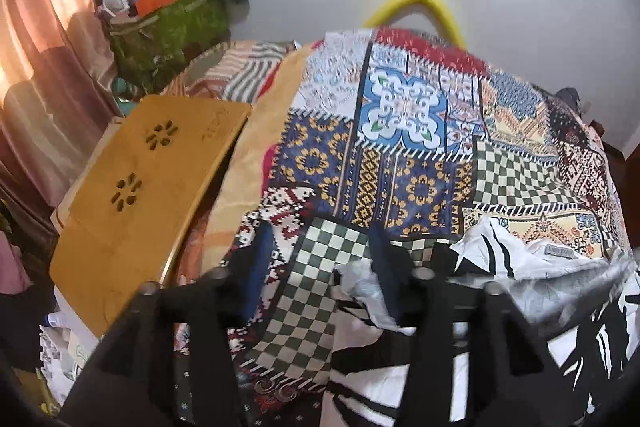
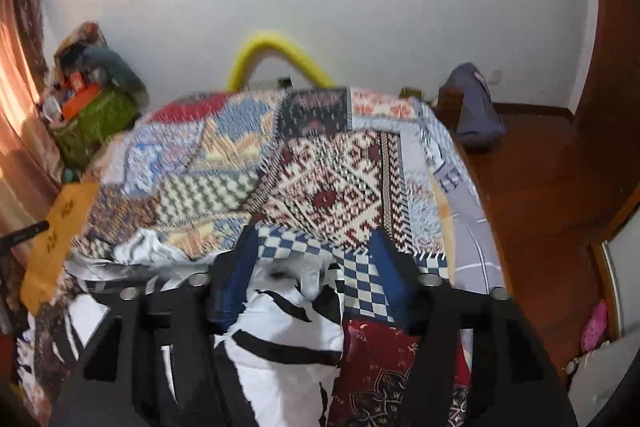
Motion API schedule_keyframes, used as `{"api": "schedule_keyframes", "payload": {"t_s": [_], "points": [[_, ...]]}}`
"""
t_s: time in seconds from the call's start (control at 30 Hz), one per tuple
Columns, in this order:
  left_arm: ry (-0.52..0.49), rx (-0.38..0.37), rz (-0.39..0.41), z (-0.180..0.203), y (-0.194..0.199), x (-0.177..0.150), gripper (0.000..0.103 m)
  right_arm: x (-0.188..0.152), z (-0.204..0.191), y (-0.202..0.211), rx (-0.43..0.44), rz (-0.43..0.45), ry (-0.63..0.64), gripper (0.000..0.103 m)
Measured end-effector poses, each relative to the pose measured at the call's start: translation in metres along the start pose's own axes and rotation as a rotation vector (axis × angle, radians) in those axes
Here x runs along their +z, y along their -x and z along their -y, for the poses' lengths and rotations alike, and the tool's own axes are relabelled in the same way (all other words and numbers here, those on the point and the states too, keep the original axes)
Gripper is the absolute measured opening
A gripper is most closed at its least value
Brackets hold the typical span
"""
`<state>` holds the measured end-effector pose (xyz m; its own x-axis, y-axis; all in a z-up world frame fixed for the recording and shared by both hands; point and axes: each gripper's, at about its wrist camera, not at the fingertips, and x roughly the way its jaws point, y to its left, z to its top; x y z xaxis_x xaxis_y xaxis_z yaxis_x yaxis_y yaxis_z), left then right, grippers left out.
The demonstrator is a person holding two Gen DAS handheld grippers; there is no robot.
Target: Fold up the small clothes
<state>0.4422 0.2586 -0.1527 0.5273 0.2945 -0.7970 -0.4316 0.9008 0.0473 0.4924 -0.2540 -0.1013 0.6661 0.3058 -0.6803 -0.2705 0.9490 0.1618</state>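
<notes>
A white garment with black stripes lies crumpled on the patchwork bedspread. In the left wrist view my left gripper stands open over a checkered patch. The garment's left edge lies under and beside its right finger, and nothing is pinched. In the right wrist view the same garment spreads between and below the blue fingers of my right gripper. That gripper is open too, and the cloth lies loose on the bedspread without being pressed by the pads.
A yellow wooden board rests at the bed's left edge. Behind it stands a green bag heaped with clutter, beside a pink curtain. A yellow tube arches beyond the bed. Wooden floor and a grey-blue bag lie to the right.
</notes>
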Motion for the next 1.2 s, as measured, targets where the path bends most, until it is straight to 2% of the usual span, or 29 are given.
{"api": "schedule_keyframes", "payload": {"t_s": [0.17, 0.33, 0.53, 0.63, 0.67, 0.7, 0.73, 0.77, 0.8, 0.9, 1.03, 1.2], "points": [[-0.05, -0.027, -0.041, -0.006, 0.017, -0.028, 0.059, -0.028, -0.003, 0.025, 0.028, -0.03, 0.04, 0.056], [-0.083, -0.075, -0.12, -0.015, 0.023, -0.083, 0.066, -0.081, -0.003, 0.031, 0.039, -0.106, 0.045, 0.056], [-0.048, -0.154, -0.274, -0.025, 0.008, -0.143, 0.066, -0.137, 0.007, 0.019, 0.091, -0.221, -0.064, 0.056], [-0.011, -0.235, -0.325, -0.024, 0.003, -0.161, 0.066, -0.152, 0.007, 0.016, 0.126, -0.235, -0.113, 0.056], [-0.008, -0.26, -0.336, -0.023, 0.002, -0.165, 0.058, -0.154, 0.007, 0.018, 0.133, -0.225, -0.122, 0.055], [-0.001, -0.284, -0.345, -0.021, 0.002, -0.167, 0.045, -0.153, 0.006, 0.02, 0.146, -0.222, -0.132, 0.048], [0.011, -0.311, -0.359, -0.019, 0.001, -0.168, 0.039, -0.153, 0.004, 0.02, 0.164, -0.23, -0.141, 0.042], [0.024, -0.342, -0.372, -0.016, 0.0, -0.169, 0.024, -0.152, 0.003, 0.02, 0.189, -0.239, -0.151, 0.03], [0.026, -0.355, -0.375, -0.013, 0.001, -0.169, 0.017, -0.152, 0.001, 0.02, 0.204, -0.247, -0.156, 0.023], [-0.022, -0.325, -0.332, -0.003, 0.013, -0.171, 0.008, -0.153, -0.006, 0.025, 0.193, -0.231, -0.125, 0.011], [-0.071, -0.294, -0.27, -0.002, 0.04, -0.176, 0.006, -0.16, -0.008, 0.04, 0.211, -0.228, -0.108, 0.009], [-0.108, -0.311, -0.228, -0.009, 0.076, -0.189, 0.005, -0.172, -0.015, 0.064, 0.178, -0.235, -0.01, 0.008]]}}
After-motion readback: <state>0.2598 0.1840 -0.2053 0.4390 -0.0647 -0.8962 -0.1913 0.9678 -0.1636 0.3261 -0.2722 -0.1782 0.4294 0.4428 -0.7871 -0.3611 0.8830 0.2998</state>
